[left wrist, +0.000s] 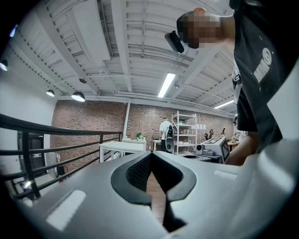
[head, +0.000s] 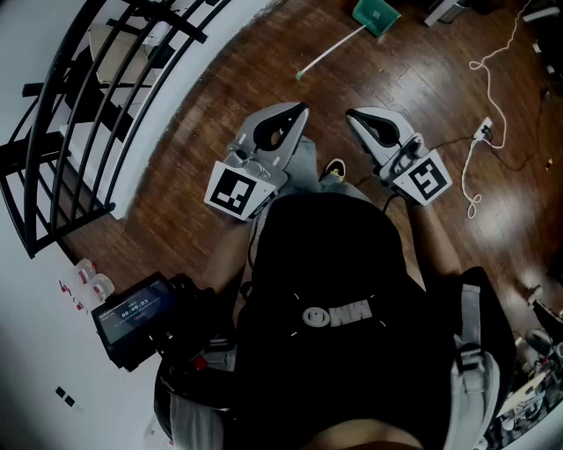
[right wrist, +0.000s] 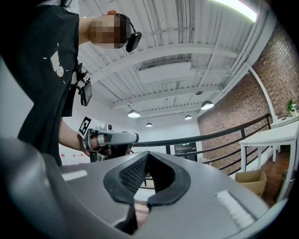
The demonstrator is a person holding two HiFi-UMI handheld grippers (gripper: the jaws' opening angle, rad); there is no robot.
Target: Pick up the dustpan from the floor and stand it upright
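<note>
Both claws were clenched and empty. The left gripper (head: 297,112) and the right gripper (head: 354,115) were held level in front of the person, and the 2 jaws of each were pressed together with nothing between them.

The dustpan (head: 376,16) lay on the wooden floor (head: 264,79), ahead of both grippers and well apart from them, so I judge that the step in hand was the reach. To do it well, I think 1 gripper should open its jaws before it arrives. It should then come down across the white handle (head: 332,53), not along it, and close near the middle of the handle, so the pan can swing down when the dustpan is lifted.

The long axis of the dustpan lay flat on the floor, diagonal in the head view. The green pan was at the far end, and the free end of the handle pointed back toward the grippers.
</note>
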